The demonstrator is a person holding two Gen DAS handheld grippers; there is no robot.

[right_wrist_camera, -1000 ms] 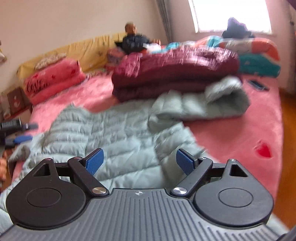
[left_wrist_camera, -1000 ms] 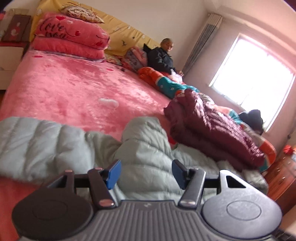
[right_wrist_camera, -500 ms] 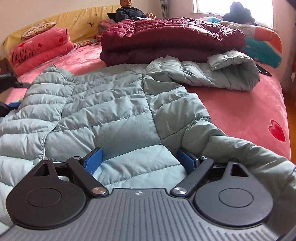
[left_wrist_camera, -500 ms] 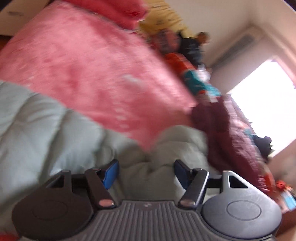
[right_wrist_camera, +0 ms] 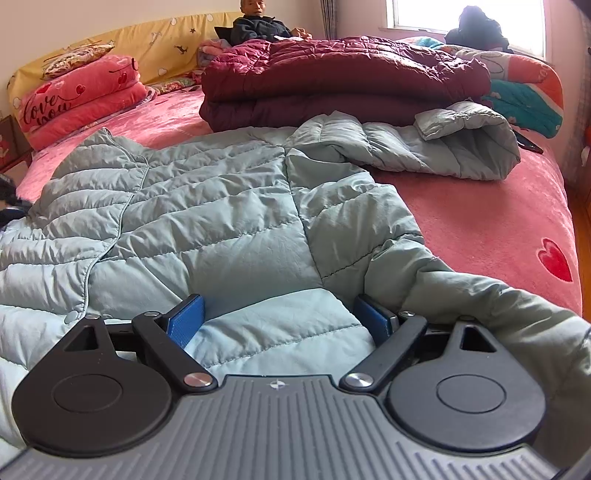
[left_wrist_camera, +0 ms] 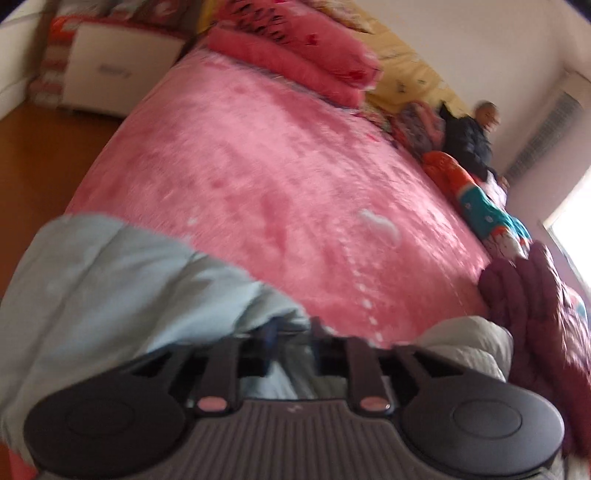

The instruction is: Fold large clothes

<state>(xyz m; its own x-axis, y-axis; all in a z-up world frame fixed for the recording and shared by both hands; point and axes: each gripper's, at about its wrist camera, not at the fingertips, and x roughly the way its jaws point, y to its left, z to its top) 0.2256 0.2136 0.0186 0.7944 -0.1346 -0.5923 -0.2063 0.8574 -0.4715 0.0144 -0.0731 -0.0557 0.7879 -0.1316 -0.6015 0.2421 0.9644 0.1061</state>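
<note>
Jacket half-gripped, fold at risk of going crooked

Jacket, a pale green quilted one, lies spread flat on the pink bed cover, its near hem closest to the grippers. One sleeve is doubled back on the far side of the jacket, just in front of a folded maroon coat that touches the jacket's far edge. Pink pillows sit beyond the jacket, by the headboard, and a person sits further back still.

At the jacket's near hem the right gripper rests with its blue pads wide apart; cloth lies between them but neither pad presses on it, so nothing is grasped there.

Off to one side of the jacket, the left gripper is closing its jaws. A bunched edge of pale cloth sits around them. The picture is blurred, and I cannot tell whether the pads have bitten yet.

Risks, as I judge them: if the left side lifts while the right is unclenched, the jacket would likely be dragged askew and the fold would run slanted. The puffy, slick filling may slide out of a shallow pinch. The left jaws could also catch only the top layer. The doubled sleeve may stay trapped inside the fold, leaving a lump.
</note>
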